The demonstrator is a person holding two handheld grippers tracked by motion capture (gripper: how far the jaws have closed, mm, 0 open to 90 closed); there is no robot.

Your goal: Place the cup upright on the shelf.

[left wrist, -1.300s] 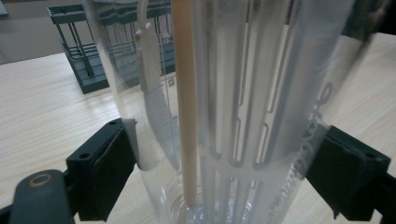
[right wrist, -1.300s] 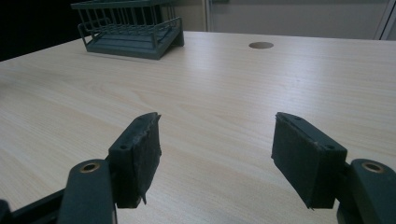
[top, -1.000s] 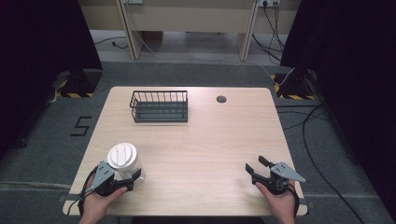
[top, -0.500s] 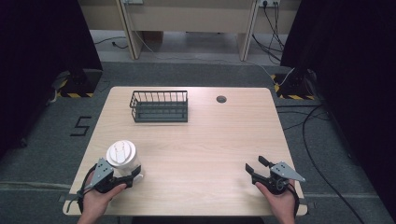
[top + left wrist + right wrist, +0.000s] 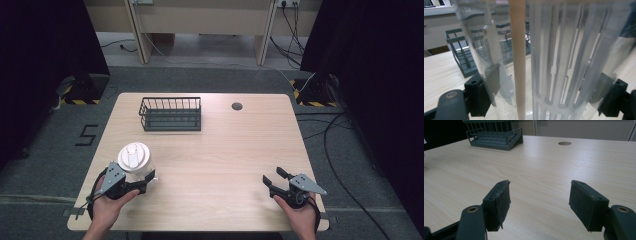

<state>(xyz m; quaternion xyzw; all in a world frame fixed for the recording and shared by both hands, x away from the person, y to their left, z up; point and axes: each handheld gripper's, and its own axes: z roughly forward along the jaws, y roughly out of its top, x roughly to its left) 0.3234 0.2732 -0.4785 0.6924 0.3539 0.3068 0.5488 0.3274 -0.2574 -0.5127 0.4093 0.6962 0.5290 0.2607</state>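
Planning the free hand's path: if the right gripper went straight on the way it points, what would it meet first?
Probably nothing soon. The right gripper stands open over bare table; its line runs between the wire basket and the round table hole. Depth is unclear, but the way looks free.

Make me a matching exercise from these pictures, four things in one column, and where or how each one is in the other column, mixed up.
Column one:
1. clear plastic cup with a white lid
2. dark wire basket
3. right gripper
4. small round hole in the wooden table top

Column two:
A. open, with nothing between its jaws
B. on the table's far half, left of the middle
C. between the jaws of the left gripper
D. near the far edge, right of the basket

Pairs: 1-C, 2-B, 3-A, 4-D
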